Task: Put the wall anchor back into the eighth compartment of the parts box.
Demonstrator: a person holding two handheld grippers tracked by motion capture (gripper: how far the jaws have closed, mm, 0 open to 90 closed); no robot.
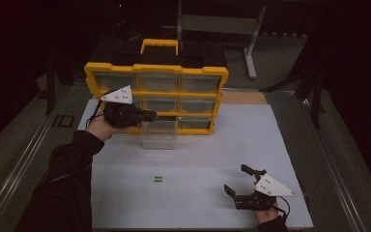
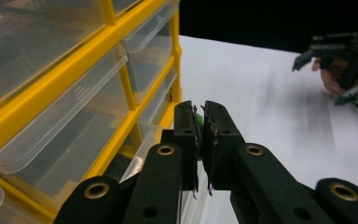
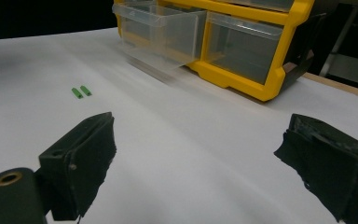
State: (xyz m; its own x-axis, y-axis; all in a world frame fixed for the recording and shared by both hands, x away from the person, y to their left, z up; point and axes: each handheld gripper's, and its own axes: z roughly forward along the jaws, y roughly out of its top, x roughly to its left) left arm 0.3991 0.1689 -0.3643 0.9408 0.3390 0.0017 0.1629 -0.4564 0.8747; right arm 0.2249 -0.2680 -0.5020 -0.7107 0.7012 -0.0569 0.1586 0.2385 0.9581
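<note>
Holding the left gripper [image 2: 198, 116] beside the yellow drawer cabinet [image 1: 157, 82], you are keeping its jaws pressed together on a small green piece [image 2: 198, 119], of which only a sliver is showing between the pads. In the high view that gripper is hovering at the cabinet's lower left, just over the pulled-out clear drawer [image 1: 160, 134] in the bottom row. Two more green pieces [image 1: 158, 180] are lying side by side on the white tabletop [image 1: 198, 159], well in front of the cabinet and apart from it. You are resting the right gripper [image 1: 236, 181] on the tabletop far from the cabinet, toward its front right, with its jaws spread wide and nothing between them.
</note>
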